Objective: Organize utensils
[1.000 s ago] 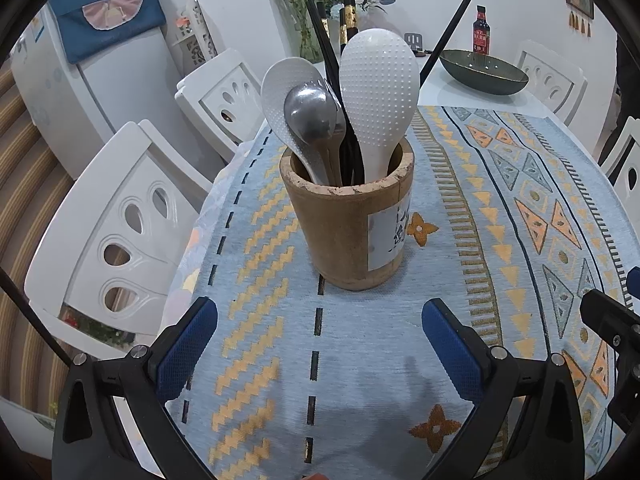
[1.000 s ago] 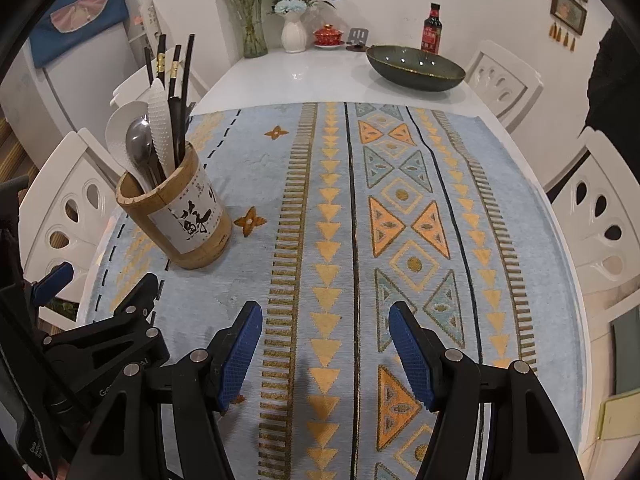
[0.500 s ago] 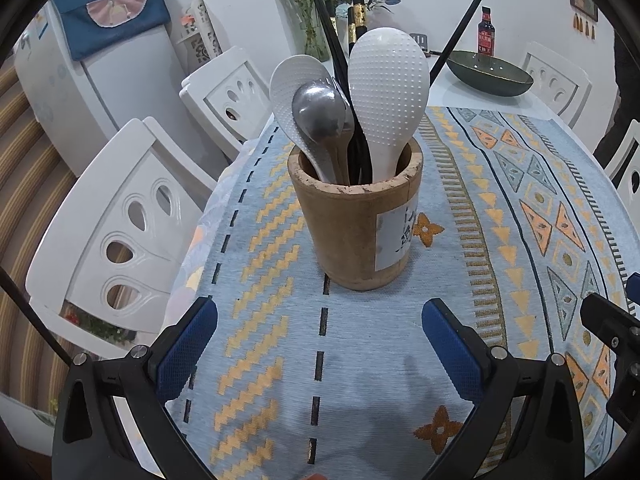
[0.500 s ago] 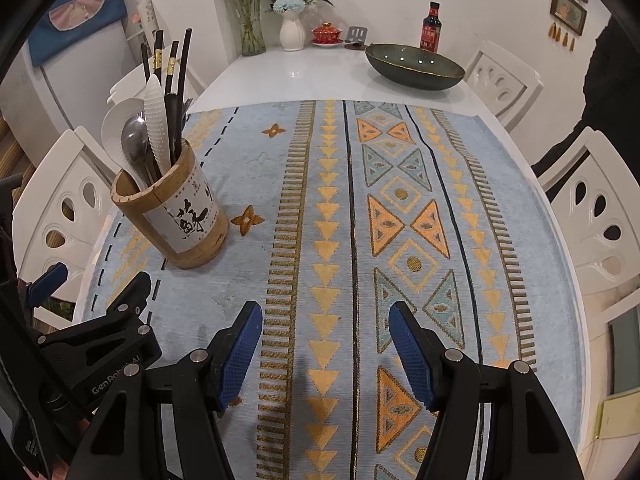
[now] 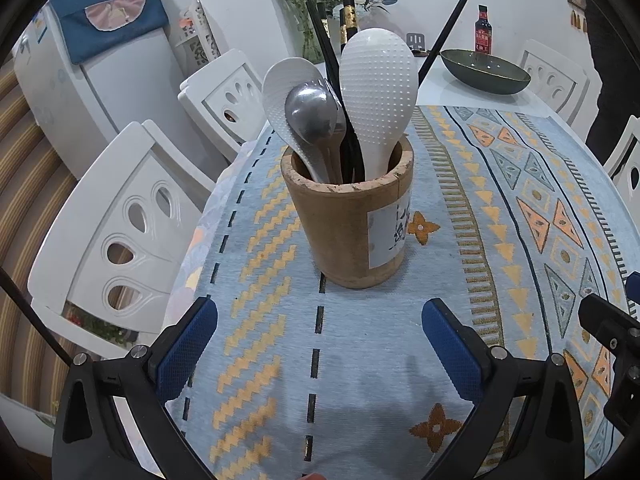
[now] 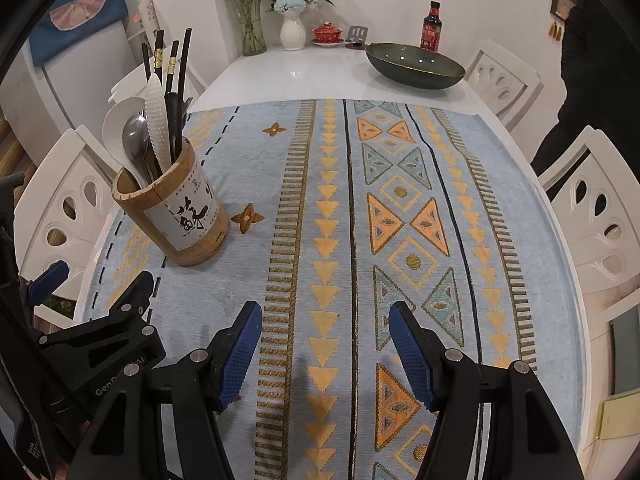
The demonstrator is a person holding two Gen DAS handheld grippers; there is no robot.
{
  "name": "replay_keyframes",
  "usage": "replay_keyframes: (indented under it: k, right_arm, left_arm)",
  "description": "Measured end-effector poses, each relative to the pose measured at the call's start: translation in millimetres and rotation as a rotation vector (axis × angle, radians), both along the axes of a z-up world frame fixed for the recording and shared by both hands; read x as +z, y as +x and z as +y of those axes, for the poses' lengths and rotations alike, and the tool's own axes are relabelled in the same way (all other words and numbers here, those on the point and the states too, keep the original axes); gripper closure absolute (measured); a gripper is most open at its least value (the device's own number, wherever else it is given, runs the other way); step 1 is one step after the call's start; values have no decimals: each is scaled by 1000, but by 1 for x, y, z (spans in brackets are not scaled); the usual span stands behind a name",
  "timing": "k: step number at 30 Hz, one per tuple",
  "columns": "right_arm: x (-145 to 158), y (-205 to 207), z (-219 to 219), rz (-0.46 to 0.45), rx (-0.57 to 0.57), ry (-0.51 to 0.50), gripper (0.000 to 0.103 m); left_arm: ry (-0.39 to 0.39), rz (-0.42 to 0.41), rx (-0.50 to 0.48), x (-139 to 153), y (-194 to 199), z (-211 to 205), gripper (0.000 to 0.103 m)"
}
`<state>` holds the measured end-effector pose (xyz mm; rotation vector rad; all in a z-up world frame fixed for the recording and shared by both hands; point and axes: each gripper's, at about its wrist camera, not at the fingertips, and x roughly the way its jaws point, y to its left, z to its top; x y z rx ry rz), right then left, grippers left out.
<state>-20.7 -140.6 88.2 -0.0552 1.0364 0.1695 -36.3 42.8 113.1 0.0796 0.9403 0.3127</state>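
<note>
One bamboo holder [image 5: 347, 222] stands upright on the patterned blue cloth [image 6: 320, 208], toward the desk's left edge, with a white label of black brushwork on its side. Inside it I count two white dimpled rice paddles [image 5: 378, 92], a metal spoon [image 5: 311, 114] nested against the smaller paddle, and several black chopsticks [image 6: 176, 92], some with gold bands, all leaning out of the rim with bowls and tips up.

My left gripper [image 5: 320, 344] hangs just short of the holder with its blue pads spread wide and nothing between them but cloth. My right gripper [image 6: 326, 354] is off to the holder's right, over the row of orange triangles, also open and empty.

Farther back, where the cloth ends on the white desk [image 6: 312, 76], a dark green bowl [image 6: 415, 65] sits with nothing visible in it. Behind it are a dark sauce bottle [image 6: 431, 28], a red lidded cup [image 6: 327, 33], a white vase of blue flowers [image 6: 293, 28] and a glass vase of stems [image 6: 253, 28]. White chairs [image 5: 120, 224] ring the desk.
</note>
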Motion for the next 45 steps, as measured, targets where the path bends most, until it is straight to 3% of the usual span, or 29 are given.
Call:
replay_keyframes:
  k: [22, 37, 45]
  right_arm:
    - [-8, -2, 8, 19, 20, 8, 39]
    - [-45, -4, 28, 72, 50, 27, 39]
    - [-60, -4, 37, 57, 14, -7, 39]
  left_arm:
    - [14, 11, 7, -4, -4, 2, 0]
    - [44, 58, 11, -24, -9, 19, 0]
    - [43, 62, 8, -36, -10, 25, 0]
